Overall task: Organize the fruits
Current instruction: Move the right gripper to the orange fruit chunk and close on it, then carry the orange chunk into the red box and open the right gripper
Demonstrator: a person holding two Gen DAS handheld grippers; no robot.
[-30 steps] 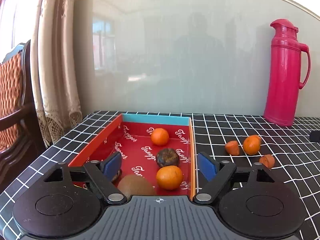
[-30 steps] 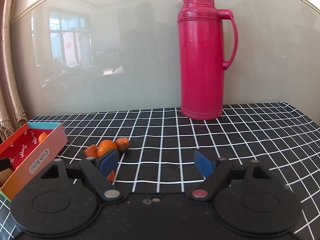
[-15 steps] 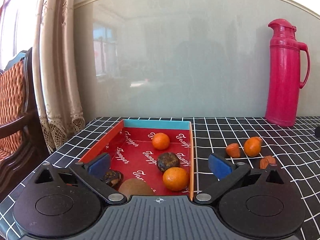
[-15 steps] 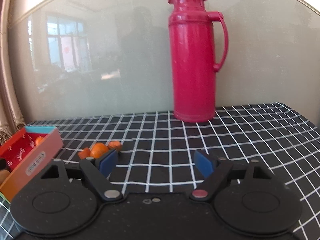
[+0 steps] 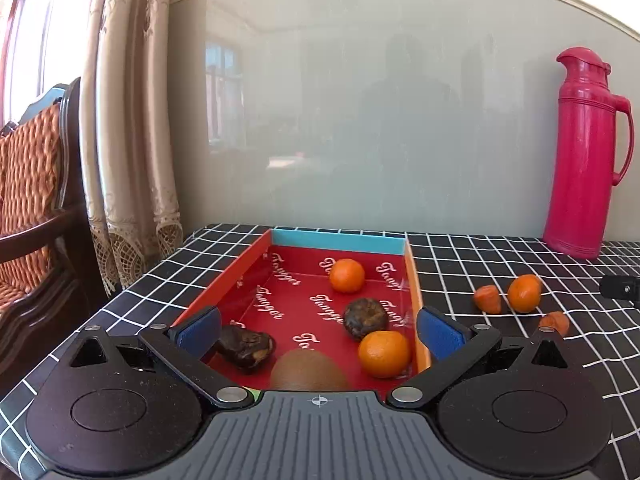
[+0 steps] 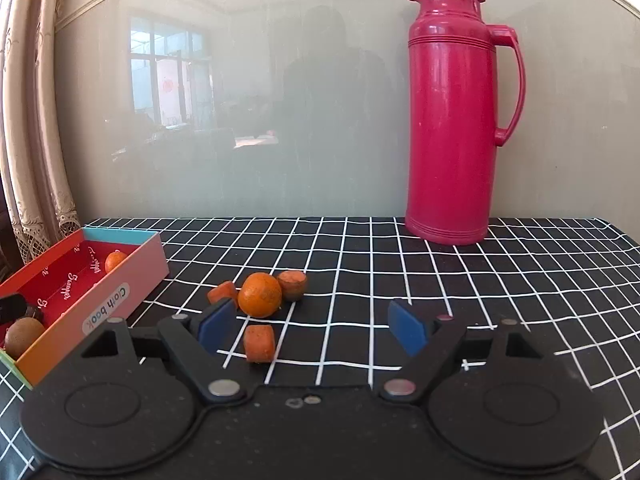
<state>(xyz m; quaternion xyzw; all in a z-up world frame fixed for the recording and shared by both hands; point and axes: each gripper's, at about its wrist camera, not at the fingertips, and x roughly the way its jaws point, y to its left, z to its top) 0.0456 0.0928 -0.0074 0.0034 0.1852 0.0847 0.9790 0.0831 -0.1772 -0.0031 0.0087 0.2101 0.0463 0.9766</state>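
In the left wrist view we see the box (image 5: 412, 276) on the counter (image 5: 452, 256) at twelve o'clock. In it lie five fruits: a tangerine (image 5: 347, 275) farthest back, a wrinkled fruit (image 5: 365, 318) before it, a second tangerine (image 5: 384, 354) nearer at one o'clock, a kiwi (image 5: 309, 371) nearest, and a date (image 5: 246, 348) at eleven o'clock. A flask (image 5: 585, 152) stands at the counter's back at two o'clock. In the right wrist view, a loose tangerine (image 6: 259, 295) lies at eleven o'clock, one piece (image 6: 221, 291) left of it, one (image 6: 293, 285) right, one (image 6: 259, 343) before it.
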